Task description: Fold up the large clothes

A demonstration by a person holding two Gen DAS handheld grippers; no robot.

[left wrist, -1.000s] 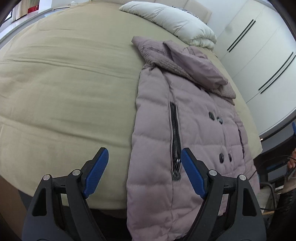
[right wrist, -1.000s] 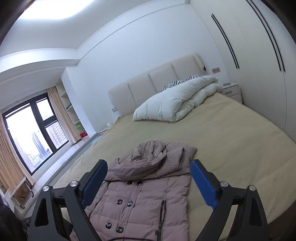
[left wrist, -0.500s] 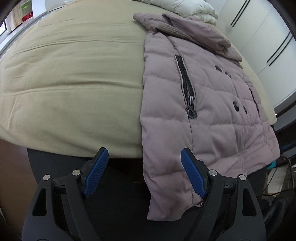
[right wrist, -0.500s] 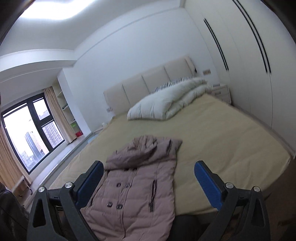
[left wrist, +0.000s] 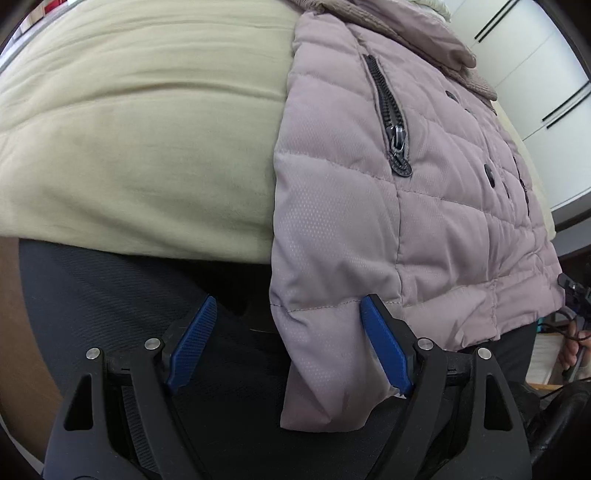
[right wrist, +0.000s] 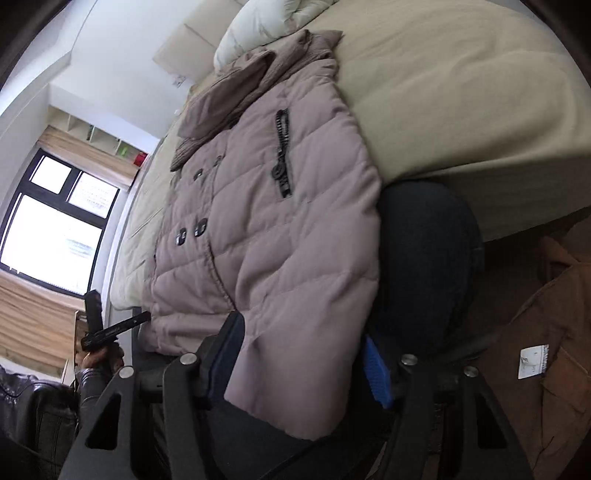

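Left wrist view: the left gripper (left wrist: 288, 347) sits low at the foot edge of the bed (left wrist: 140, 140), its jaws wide apart. The jacket (left wrist: 388, 192) lies face up along the bed, collar toward the head end, and its hem hangs over the foot edge. The hanging bottom corner of the jacket droops between the blue pads (left wrist: 192, 343); the pad on the right of the view is touching or just beside the fabric, the other is well apart from it, so nothing is pinched yet. A dark office chair (left wrist: 122, 295) stands just below the bed edge, under the gripper. The pocket zipper (left wrist: 391, 125) and the buttons (left wrist: 489, 179) face upward, and the front looks closed.

Right wrist view: the right gripper (right wrist: 306, 363) is at the same foot edge, jaws apart, with the jacket (right wrist: 266, 221) hem hanging between them. Fabric fills much of the gap, but the jaws do not look closed on it. A white duvet (right wrist: 266, 26) is piled at the head of the bed (right wrist: 461, 92).

As for progress, the jacket looks spread flat and no fold across its length is visible. Judging by the two grippers, the step in hand is taking hold of the hem corners; the gripping, lifting and folding toward the collar all remain.
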